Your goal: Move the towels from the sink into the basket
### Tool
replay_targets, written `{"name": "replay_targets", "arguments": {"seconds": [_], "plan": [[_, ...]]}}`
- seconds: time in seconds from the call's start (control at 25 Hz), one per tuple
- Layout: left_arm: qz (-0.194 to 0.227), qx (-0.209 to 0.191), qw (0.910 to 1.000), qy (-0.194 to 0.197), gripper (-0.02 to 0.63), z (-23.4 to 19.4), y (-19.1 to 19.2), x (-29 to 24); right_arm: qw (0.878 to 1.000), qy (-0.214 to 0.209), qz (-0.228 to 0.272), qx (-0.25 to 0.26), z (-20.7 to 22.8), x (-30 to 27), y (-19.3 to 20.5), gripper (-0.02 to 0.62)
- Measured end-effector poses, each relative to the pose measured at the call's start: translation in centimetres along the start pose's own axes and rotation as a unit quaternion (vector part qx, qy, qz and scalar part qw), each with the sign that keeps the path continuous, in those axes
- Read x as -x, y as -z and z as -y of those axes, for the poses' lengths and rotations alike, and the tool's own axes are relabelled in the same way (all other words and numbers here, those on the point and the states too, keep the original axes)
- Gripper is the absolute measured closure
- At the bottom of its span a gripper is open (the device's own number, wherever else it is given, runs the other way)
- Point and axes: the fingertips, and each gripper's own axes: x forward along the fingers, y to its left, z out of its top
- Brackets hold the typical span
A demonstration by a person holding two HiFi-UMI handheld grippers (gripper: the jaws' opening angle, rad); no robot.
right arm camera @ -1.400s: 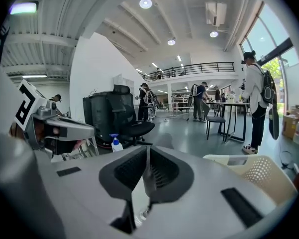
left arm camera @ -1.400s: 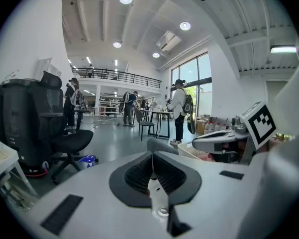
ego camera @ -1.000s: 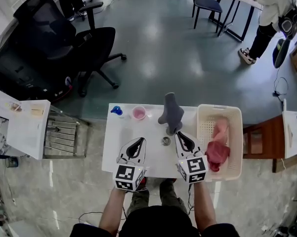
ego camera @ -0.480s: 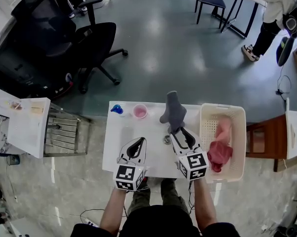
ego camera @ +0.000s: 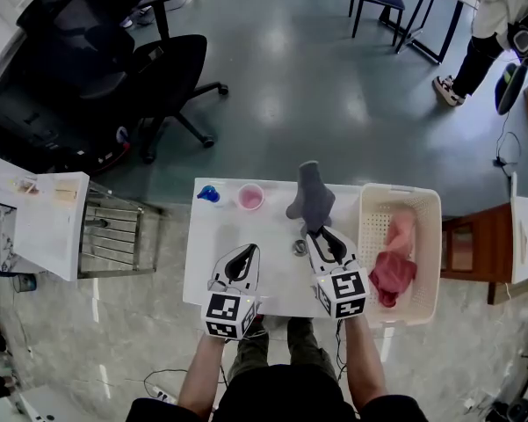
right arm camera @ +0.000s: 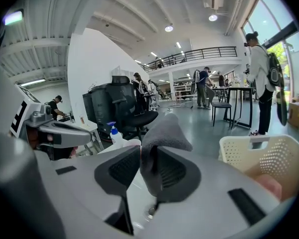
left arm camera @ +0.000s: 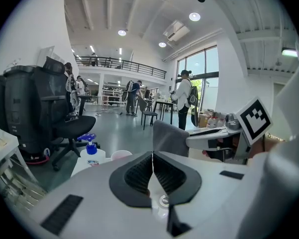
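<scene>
Head view: right hand-held gripper [ego camera: 323, 235] reaches forward, jaws just closing round towel [ego camera: 311, 200].

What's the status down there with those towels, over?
Left gripper shut, empty. Right gripper jaws just closing on grey towel at sink. Pink towel, red towel already in basket. Nothing in the way.

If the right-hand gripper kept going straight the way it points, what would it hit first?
The grey towel: it stands between the jaws of the right gripper, which have just been closing and seem to pinch it. Beyond the towel, depth is unclear.
</scene>
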Motion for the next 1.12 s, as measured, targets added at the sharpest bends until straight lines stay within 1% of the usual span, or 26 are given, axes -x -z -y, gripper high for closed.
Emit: {"name": "replay_targets", "arguments": {"seconds": [0.12, 0.2, 0.44, 0.6, 1.12], "plan": [[0.000, 0.001, 1.0000, 0.000, 0.594, -0.1, 0.1, -0.1, 1.000, 0.006, 0.000, 0.001, 0.1, 0.0, 0.0, 0.531], [0.000, 0.002, 1.0000, 0.001, 0.594, -0.2, 0.2, -0.1, 1.000, 0.008, 0.001, 0.001, 0.0, -0.1, 0.0, 0.543], [0.003, 0.000, 1.0000, 0.001, 0.594, -0.3, 0.0, 0.2, 1.000, 0.007, 0.013, -0.006, 0.0, 0.1, -0.5, 0.549], [0.006, -0.003, 1.0000, 0.001, 0.594, -0.4, -0.4, 0.6, 1.000, 0.014, 0.025, -0.006, 0.0, 0.6, -1.3, 0.549], [0.041, -0.028, 0.9986, 0.020, 0.594, 0.5, -3.9, 2.6, 0.996, 0.040, 0.084, 0.002, -0.1, 3.5, -6.2, 0.551]]}}
